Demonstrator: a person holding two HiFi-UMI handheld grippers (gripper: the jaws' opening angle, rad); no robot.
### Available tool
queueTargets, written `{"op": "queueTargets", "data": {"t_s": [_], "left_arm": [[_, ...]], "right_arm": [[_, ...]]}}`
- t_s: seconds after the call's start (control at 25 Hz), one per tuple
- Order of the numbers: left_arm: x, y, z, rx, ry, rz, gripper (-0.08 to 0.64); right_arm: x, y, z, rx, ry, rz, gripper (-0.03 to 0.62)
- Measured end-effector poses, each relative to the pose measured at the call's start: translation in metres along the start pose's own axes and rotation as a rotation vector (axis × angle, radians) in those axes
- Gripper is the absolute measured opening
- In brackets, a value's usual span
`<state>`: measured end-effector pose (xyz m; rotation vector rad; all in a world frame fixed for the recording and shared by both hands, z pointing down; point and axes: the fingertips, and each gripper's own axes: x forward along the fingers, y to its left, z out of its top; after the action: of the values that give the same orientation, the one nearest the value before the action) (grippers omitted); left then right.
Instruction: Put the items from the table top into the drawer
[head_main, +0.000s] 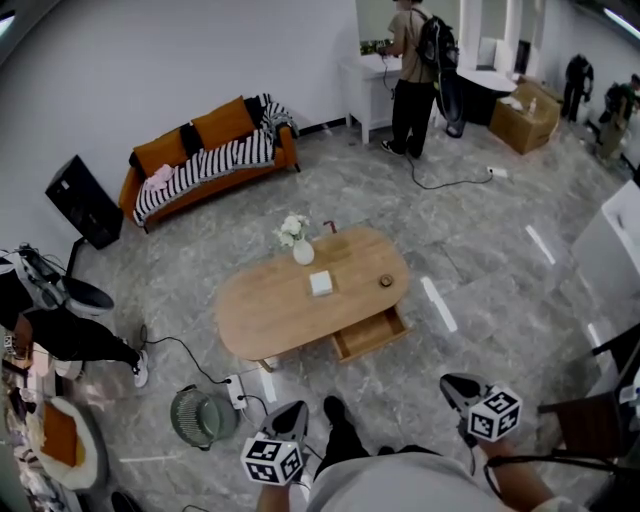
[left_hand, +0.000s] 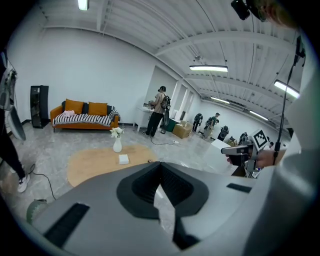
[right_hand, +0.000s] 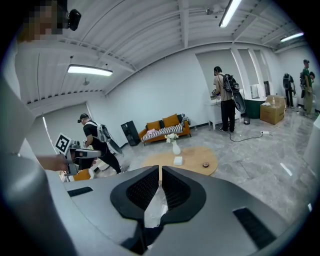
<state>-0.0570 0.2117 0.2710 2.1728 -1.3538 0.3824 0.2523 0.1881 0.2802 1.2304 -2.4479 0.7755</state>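
Fingers (left_hand: 142, 186) of left gripper (head_main: 290, 415) and right gripper (head_main: 452, 384) are clenched, empty: the tabletop (head_main: 265, 310) and open drawer (head_main: 372, 335) are far off.

An orange sofa (head_main: 212, 152) against a white wall (head_main: 170, 55), grey marble floor (head_main: 480, 255)

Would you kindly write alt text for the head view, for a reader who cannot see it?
An oval wooden table with its drawer open bears a vase of white flowers, a small white box and a small round object. The left gripper and right gripper show below, clear of it.
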Motion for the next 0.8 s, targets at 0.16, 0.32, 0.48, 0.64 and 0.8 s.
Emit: {"op": "queueTargets", "data": {"t_s": [0.16,0.32,0.48,0.64,0.8], "left_arm": [[0.014,0.025,0.017,0.007,0.014,-0.025,0.002],[0.029,0.052,0.039,0.01,0.018,-0.047,0.002],[0.046,0.076,0.059,0.038,0.031,-0.074,0.002],[0.065,0.097,0.07,0.076,0.062,-0.104,0.002],[0.079,0.112,0.077,0.099,0.085,-0.14,0.002]], "right_arm": [[0.026,0.007,0.017,0.002,0.001,-0.014,0.043],[0.051,0.012,0.037,0.011,-0.008,-0.035,0.043],[0.078,0.014,0.054,0.02,-0.012,-0.061,0.043],[0.106,0.017,0.069,0.038,-0.018,-0.083,0.043],[0.129,0.02,0.075,0.057,-0.017,-0.101,0.043]]}}
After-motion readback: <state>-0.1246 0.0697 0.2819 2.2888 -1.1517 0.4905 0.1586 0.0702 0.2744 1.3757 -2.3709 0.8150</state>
